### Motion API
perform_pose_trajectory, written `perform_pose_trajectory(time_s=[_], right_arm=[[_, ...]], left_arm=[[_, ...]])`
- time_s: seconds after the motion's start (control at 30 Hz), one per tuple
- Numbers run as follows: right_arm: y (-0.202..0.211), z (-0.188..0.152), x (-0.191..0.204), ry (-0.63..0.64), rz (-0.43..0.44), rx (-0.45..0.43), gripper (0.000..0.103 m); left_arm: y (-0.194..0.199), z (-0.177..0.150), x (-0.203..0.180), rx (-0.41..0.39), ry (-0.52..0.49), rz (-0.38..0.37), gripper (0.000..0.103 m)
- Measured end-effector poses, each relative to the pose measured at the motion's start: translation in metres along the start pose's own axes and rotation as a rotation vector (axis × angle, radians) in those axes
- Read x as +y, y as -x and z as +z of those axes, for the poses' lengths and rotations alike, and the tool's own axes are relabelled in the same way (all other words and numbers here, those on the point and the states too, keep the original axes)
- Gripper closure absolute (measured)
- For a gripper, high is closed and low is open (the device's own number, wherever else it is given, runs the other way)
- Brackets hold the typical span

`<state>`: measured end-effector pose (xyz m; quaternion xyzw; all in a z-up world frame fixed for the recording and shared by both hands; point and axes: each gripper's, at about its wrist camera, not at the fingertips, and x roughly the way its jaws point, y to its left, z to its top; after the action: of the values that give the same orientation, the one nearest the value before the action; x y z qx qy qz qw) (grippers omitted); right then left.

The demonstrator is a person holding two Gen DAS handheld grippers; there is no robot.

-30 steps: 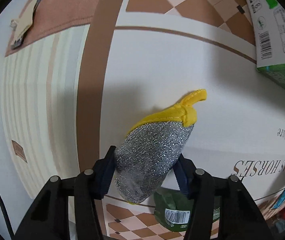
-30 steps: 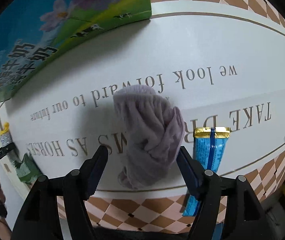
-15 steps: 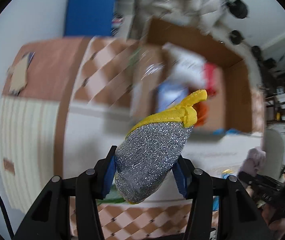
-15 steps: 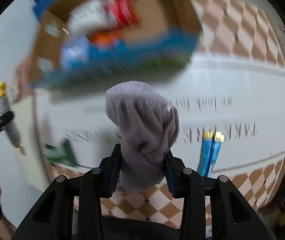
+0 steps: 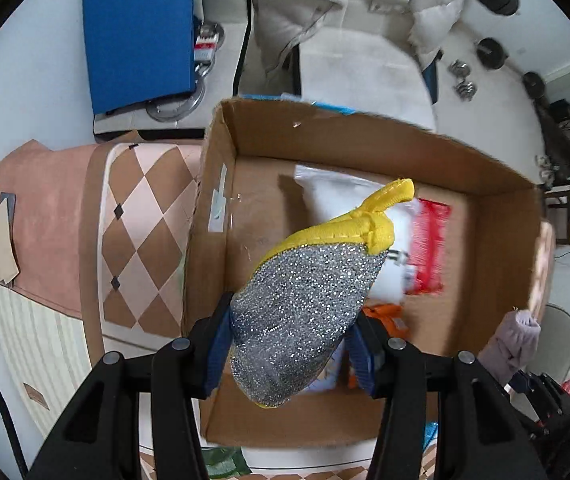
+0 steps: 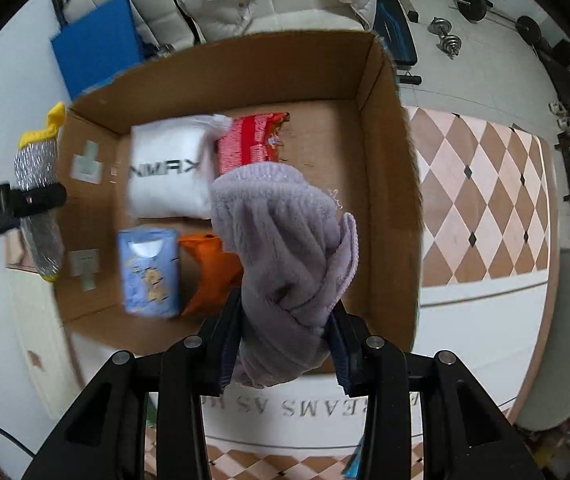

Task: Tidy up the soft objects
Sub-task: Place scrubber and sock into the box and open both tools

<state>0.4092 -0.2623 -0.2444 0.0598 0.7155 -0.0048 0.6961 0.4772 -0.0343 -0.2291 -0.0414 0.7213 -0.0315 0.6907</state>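
While both grippers point down over the open cardboard box (image 6: 389,184), the left gripper (image 5: 289,354) pinches a silver scouring pad (image 5: 305,308) with yellow trim; the right gripper (image 6: 285,346) is clamped on a lilac fuzzy cloth (image 6: 285,248); white, red, blue and orange packets lie inside the box.

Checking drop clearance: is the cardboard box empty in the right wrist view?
No: the cardboard box already holds a white pack, a red pack, a blue pack and an orange item.
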Motion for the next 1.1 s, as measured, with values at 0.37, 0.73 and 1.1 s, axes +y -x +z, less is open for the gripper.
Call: perform_pose_trajectory(time_s=[0.37, 0.73, 1.1], right_arm=[[-0.066, 0.013, 0.007, 0.023, -0.025, 0.139, 0.061], [-0.094, 0.015, 0.012, 0.027, -0.005, 0.223, 0.041], [-0.029, -0.006, 0.007, 0.044, -0.049, 0.045, 0.0]], left_arm=[[-0.047, 0.013, 0.011, 0.114, 0.048, 0.002, 0.05], [-0.037, 0.014, 0.011, 0.126, 0.04, -0.076, 0.016], [0.027, -0.034, 0.004, -0.056, -0.002, -0.041, 0.001]])
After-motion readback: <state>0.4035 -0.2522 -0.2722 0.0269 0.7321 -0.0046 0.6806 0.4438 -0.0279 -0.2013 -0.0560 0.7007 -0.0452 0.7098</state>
